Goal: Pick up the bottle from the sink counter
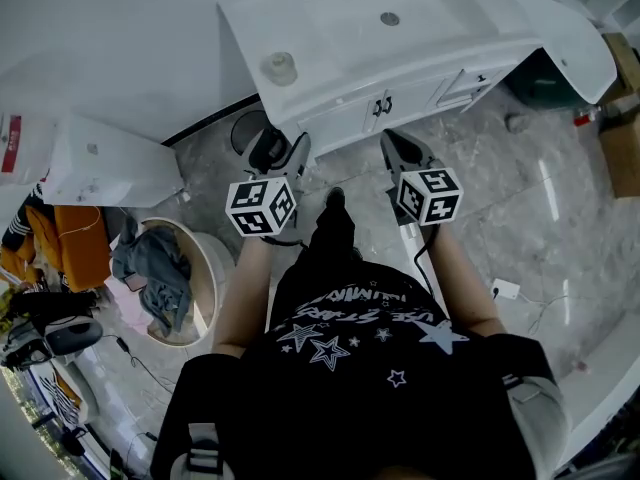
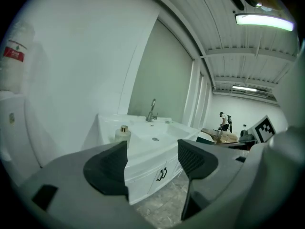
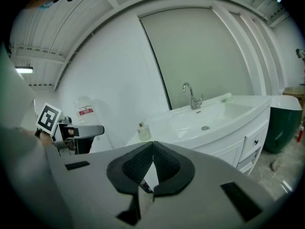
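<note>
A small pale bottle (image 1: 279,67) with a gold cap stands on the left end of the white sink counter (image 1: 340,78). In the left gripper view the bottle (image 2: 123,133) shows just above my left pad, some way off; in the right gripper view the bottle (image 3: 144,132) stands left of the basin. My left gripper (image 1: 285,152) hovers in front of the cabinet below the counter, open, with nothing between its pads (image 2: 152,159). My right gripper (image 1: 405,152) is beside it, shut on nothing (image 3: 153,149).
A faucet (image 3: 192,97) rises behind the basin (image 1: 390,18). Cabinet doors with dark handles (image 1: 382,107) face me. A round tub holding grey cloth (image 1: 160,268) sits on the floor at left, beside a white appliance (image 1: 110,163). A green bin (image 1: 545,83) and cardboard boxes (image 1: 622,138) stand at right.
</note>
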